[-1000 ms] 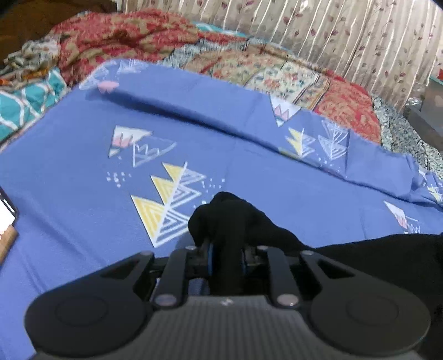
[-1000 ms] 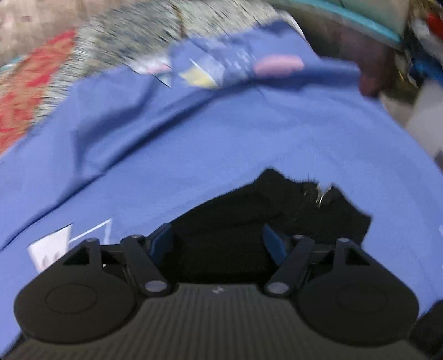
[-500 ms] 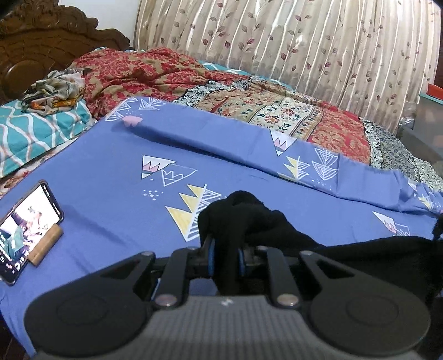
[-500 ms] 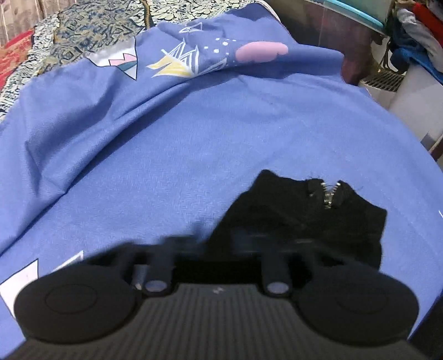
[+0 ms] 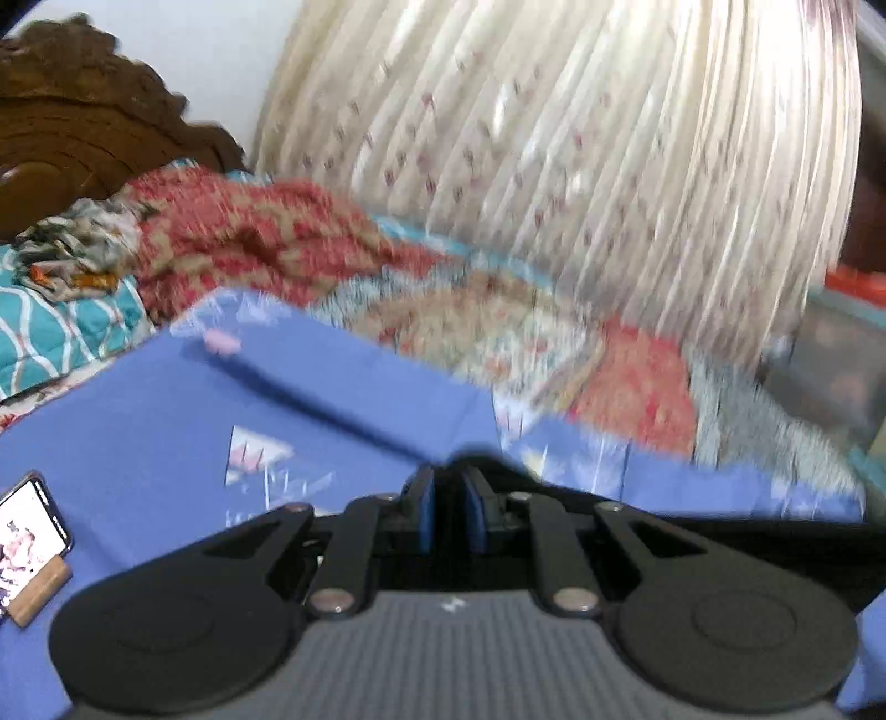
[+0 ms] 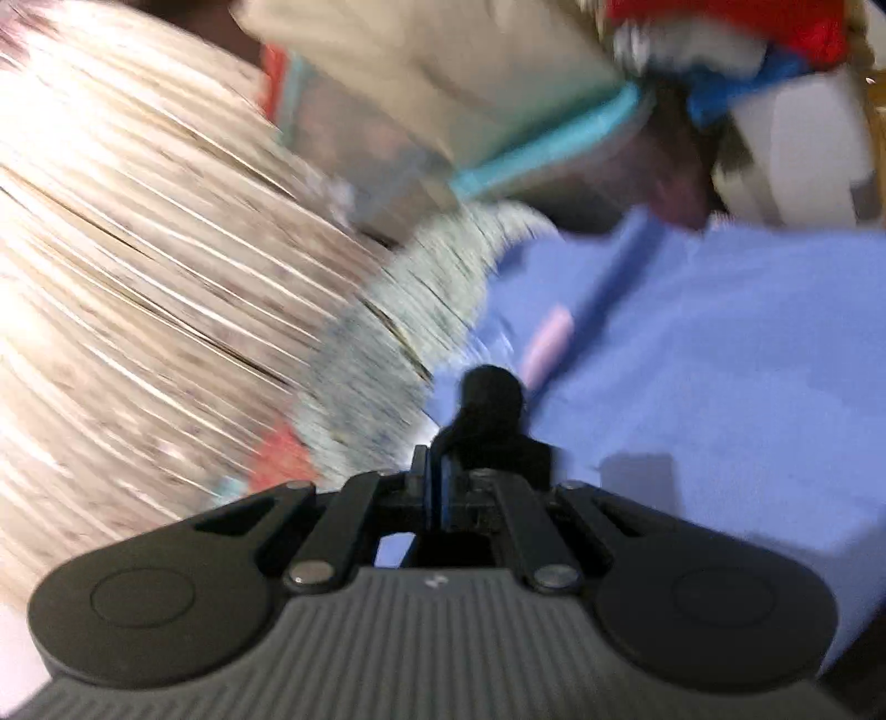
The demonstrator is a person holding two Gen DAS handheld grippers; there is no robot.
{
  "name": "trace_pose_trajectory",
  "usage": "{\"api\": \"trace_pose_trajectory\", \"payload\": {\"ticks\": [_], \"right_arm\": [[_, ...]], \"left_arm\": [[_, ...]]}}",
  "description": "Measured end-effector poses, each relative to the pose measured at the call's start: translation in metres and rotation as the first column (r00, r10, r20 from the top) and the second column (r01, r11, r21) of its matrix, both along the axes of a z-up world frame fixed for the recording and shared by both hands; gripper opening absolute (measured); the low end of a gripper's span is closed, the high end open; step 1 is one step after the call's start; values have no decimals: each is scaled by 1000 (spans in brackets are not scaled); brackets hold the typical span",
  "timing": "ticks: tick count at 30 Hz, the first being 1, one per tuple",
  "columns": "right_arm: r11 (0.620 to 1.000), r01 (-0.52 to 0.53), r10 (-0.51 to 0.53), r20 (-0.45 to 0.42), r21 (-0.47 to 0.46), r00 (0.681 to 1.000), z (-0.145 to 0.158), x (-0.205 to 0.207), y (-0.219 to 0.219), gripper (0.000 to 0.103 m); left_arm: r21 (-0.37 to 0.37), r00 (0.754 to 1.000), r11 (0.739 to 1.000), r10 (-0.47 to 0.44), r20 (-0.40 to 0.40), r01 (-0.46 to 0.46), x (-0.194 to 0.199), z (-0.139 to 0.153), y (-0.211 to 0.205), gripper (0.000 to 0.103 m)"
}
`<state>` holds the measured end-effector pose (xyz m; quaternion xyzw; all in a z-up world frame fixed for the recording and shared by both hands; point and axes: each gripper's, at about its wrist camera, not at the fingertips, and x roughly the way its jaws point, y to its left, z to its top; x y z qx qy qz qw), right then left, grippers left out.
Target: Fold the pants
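Note:
The black pants (image 5: 803,545) are lifted off the blue patterned bedsheet (image 5: 138,443). In the left wrist view my left gripper (image 5: 449,487) has its blue pads (image 5: 425,512) pinching a fold of the pants, the jaws still closing tighter. Black cloth stretches from them to the right edge. In the blurred right wrist view my right gripper (image 6: 459,471) is shut on another part of the pants. A black bunch of pants cloth (image 6: 490,396) pokes out past its tips, above the bedsheet (image 6: 720,360).
A phone (image 5: 30,531) leans on a wooden stand at the sheet's left edge. Patterned quilts (image 5: 266,243) and a teal pillow (image 5: 61,327) lie behind, below a carved headboard (image 5: 83,127). A pleated curtain (image 5: 581,166) hangs at the back. Piled clothes (image 6: 720,50) and furniture stand past the bed's far end.
The right gripper went from open around the pants to shut on them, then rose and rolled toward the curtain. The left gripper rose and tilted up with its fold.

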<state>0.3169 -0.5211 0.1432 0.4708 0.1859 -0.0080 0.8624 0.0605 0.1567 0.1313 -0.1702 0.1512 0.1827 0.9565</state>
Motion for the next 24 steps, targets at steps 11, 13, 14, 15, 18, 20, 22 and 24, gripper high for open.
{"api": "trace_pose_trajectory", "payload": {"ticks": [11, 13, 14, 15, 18, 20, 22, 24], "right_arm": [[993, 115, -95, -346, 37, 933, -146, -186, -63, 5], [985, 150, -111, -357, 84, 927, -165, -190, -62, 5], [984, 155, -116, -349, 84, 930, -166, -189, -59, 5], [986, 153, -119, -344, 73, 931, -165, -186, -55, 5], [991, 129, -112, -353, 26, 929, -160, -173, -49, 5], [991, 129, -113, -359, 23, 926, -161, -166, -49, 6], [991, 132, -110, -363, 34, 925, -164, -168, -54, 6], [990, 133, -109, -364, 40, 925, -168, -178, -55, 6]], "left_arm": [[-105, 975, 994, -15, -222, -9, -60, -53, 25, 9], [-71, 967, 997, -37, -254, 19, -43, -49, 20, 11], [-42, 965, 998, -48, -258, 39, -33, -44, 15, 14], [-5, 962, 998, -65, -266, 66, -22, -39, 8, 17], [199, 936, 961, -117, -332, 190, 23, -30, -28, 57], [349, 910, 888, -154, -386, 298, 54, -33, -53, 61], [402, 862, 819, -202, -464, 408, 84, -46, -72, 80], [424, 810, 758, -227, -541, 495, 109, -65, -87, 97]]}}
